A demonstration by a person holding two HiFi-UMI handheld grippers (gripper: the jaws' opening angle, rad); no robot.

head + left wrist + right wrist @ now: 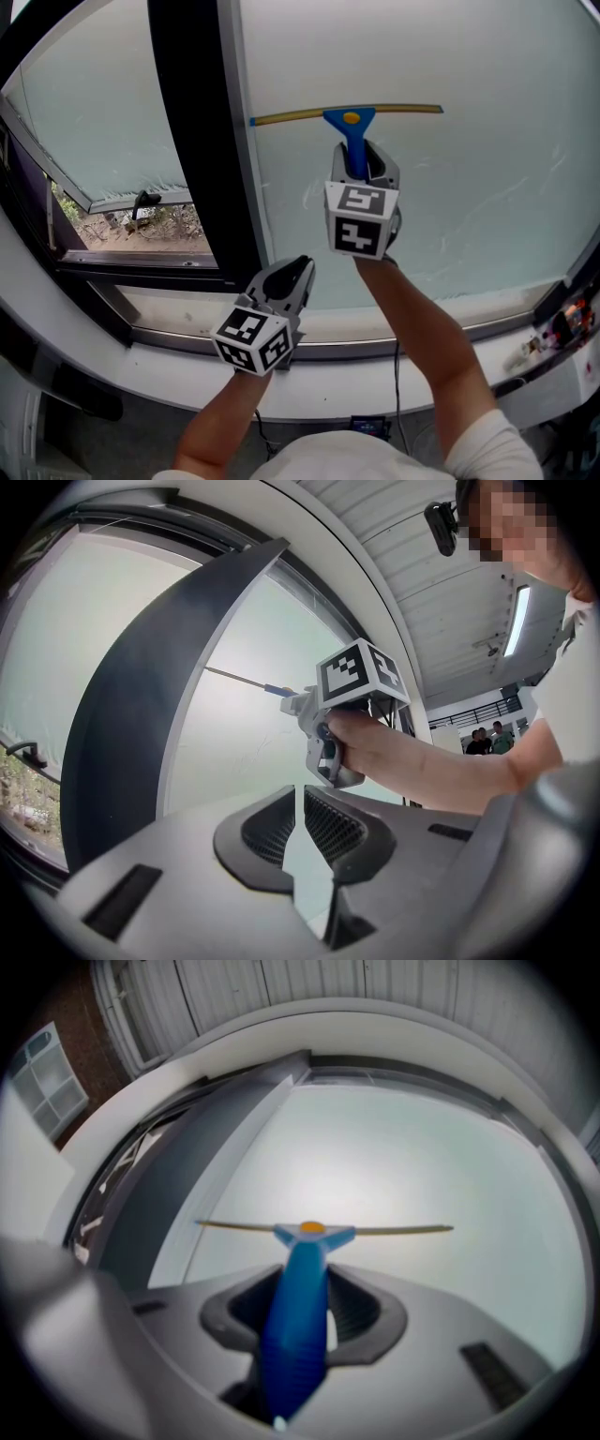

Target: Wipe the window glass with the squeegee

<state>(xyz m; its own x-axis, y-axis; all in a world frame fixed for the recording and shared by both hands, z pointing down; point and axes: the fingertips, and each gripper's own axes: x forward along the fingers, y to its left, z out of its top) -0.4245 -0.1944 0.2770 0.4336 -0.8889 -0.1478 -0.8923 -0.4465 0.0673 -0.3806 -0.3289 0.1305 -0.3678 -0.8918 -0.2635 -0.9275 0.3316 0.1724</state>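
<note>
The squeegee (349, 120) has a blue handle and a long yellow blade, and the blade lies flat and level against the window glass (487, 187). My right gripper (361, 161) is shut on the blue handle just below the blade. In the right gripper view the handle of the squeegee (302, 1288) runs up between the jaws of the right gripper (305, 1309) to the blade. My left gripper (298, 272) hovers low by the sill, left of and below the right one, shut with nothing in it. The left gripper view shows its jaws (302, 803) closed, with the right gripper (328, 738) beyond.
A wide black frame post (192, 141) borders the pane on the left. Beyond it a side window (103, 112) stands open over bushes. The white sill (394, 349) runs under the glass. Small electronics and wires (562, 323) lie at its right end.
</note>
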